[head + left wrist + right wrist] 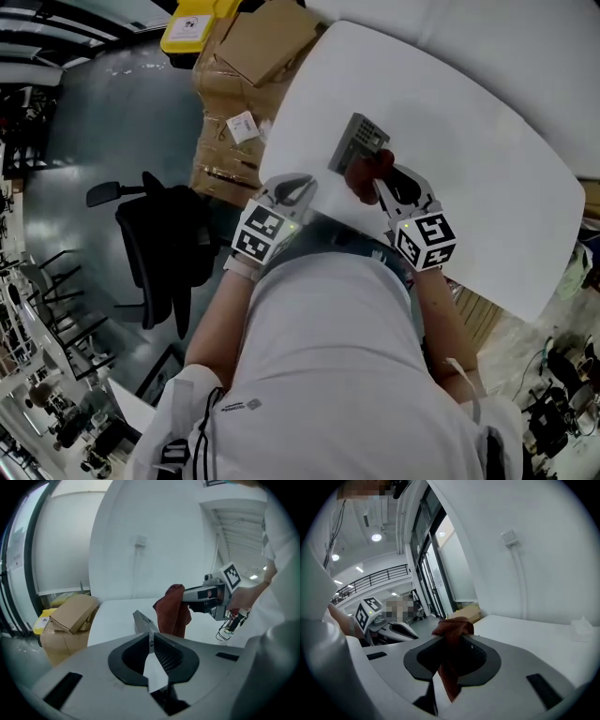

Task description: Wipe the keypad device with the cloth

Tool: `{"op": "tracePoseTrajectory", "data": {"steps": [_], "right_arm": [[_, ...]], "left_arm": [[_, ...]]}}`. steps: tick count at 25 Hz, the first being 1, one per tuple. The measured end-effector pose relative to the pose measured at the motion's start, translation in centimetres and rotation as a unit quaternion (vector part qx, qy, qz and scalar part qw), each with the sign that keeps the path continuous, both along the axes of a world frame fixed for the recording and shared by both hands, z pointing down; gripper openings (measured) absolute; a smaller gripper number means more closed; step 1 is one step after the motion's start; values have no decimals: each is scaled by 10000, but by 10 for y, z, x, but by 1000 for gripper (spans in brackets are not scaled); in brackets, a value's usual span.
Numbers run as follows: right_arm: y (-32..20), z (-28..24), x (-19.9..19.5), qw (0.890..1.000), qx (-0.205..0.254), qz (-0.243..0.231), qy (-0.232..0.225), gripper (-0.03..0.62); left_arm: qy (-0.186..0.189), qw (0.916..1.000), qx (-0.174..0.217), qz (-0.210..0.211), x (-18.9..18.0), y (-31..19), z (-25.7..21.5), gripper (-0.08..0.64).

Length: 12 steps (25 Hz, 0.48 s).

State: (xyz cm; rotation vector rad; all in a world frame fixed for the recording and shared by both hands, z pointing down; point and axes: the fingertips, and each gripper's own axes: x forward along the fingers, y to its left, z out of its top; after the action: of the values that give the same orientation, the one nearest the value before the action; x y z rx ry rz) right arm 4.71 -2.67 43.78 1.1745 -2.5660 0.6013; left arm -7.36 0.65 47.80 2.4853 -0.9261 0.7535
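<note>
Right tongs (451, 641) clamped on cloth (368, 172). Cloth hung at near end of keypad device (357, 141), by bench (487, 159) left edge; contact unclear. Left tongs (151, 638) together, empty, just beside device. Judged best: brace device, light even strokes across keys.

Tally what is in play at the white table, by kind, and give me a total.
Keypad device: 1
Dark red cloth: 1
Claws: 2, left claw and right claw
Total: 4
</note>
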Motion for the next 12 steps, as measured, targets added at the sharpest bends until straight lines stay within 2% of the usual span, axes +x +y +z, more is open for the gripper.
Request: {"op": "tracePoseTrajectory", "data": {"steps": [6, 10, 12], "right_arm": [[-8, 23, -18, 9989, -124, -217, 405, 87], [-14, 43, -23, 9973, -256, -280, 621, 87], [-15, 56, -24, 9961, -344, -323, 741, 87]], "left_arm": [[-183, 9972, -343, 644, 15, -7, 30, 14], [-278, 9940, -549, 907, 24, -10, 51, 14], [-443, 9920, -579, 1028, 26, -12, 62, 14]]}}
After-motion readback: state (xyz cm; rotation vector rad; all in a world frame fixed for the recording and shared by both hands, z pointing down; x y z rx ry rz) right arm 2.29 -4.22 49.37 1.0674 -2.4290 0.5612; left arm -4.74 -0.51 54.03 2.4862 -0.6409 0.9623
